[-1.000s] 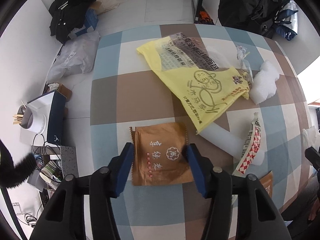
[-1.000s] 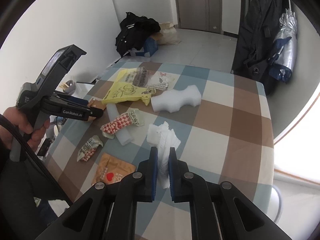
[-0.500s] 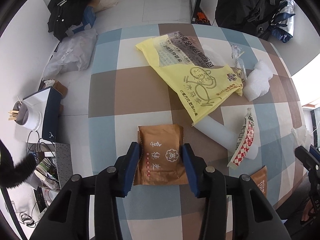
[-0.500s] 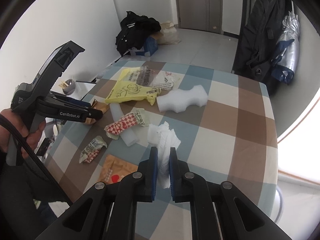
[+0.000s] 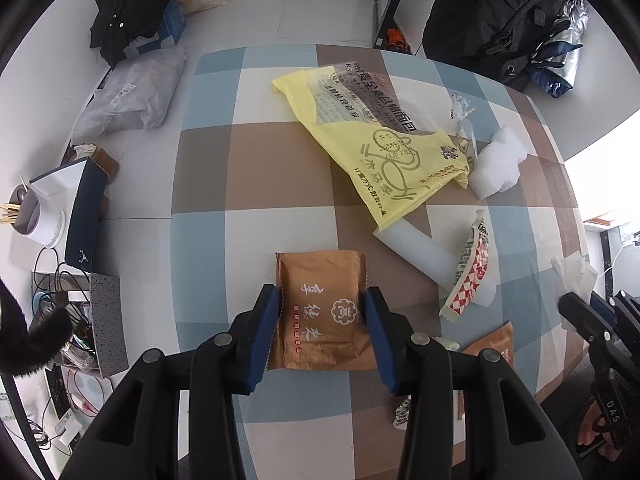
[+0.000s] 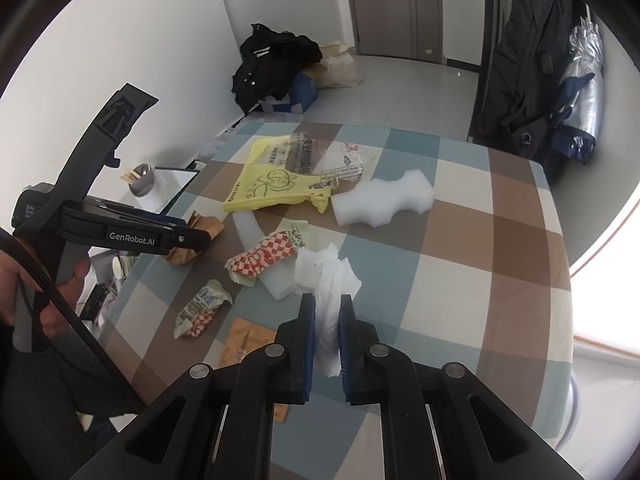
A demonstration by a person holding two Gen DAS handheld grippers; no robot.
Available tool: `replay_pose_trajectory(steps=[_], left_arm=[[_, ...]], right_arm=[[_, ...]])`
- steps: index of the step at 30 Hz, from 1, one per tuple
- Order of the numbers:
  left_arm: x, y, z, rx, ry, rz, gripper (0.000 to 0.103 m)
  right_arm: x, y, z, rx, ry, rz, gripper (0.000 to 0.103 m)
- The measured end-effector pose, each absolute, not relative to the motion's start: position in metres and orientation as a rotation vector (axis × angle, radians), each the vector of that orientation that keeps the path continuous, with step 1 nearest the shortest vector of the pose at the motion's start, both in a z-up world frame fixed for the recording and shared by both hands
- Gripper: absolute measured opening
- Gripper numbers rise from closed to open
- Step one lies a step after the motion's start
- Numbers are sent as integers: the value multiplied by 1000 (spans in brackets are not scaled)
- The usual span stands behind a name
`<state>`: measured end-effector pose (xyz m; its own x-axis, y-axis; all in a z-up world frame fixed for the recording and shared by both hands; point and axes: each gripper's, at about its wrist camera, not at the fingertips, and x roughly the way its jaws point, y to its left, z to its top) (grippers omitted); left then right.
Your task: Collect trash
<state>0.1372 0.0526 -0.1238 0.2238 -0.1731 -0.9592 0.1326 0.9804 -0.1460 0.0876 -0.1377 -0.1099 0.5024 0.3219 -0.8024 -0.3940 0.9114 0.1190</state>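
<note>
A brown snack packet point(image 5: 320, 276) lies at the near edge of the checked table point(image 5: 248, 184). My left gripper point(image 5: 322, 308) is shut on it, blue pads pressing both side edges so the packet bows. In the right wrist view the left gripper point(image 6: 192, 238) holds that packet point(image 6: 208, 226) at the table's left edge. My right gripper point(image 6: 327, 308) is shut on a crumpled white tissue point(image 6: 328, 272), which hangs down between its pads. The tissue point(image 5: 572, 272) also shows at the far right of the left wrist view.
Spread over the table are a yellow plastic bag point(image 5: 380, 148), a white foam block point(image 6: 384, 200), a red checked wrapper point(image 6: 264, 256) on a white foam strip point(image 5: 416, 248), a small wrapper point(image 6: 200, 308) and an orange packet point(image 6: 244, 340). Bags and clothes lie on the floor point(image 5: 320, 4).
The left gripper's jaws closed in from either side of the brown packet until the pads pressed its edges. The right gripper kept its hold on the tissue.
</note>
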Motion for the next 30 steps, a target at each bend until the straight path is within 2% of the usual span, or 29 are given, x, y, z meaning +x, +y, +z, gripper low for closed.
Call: replay_pose_trajectory(steps=[18,25,30], left_arm=[[122,59,-104,-123,1262,-295,39],[118,61,-84,-170,1230,-328,39],[104,58,-58,-186,1135,-319,39]], right_arm=[[82,-144,-112,-23,968,411,12],[68,-160,-92,30,935,390,12],[48,-170,-66,65,888,394,12]])
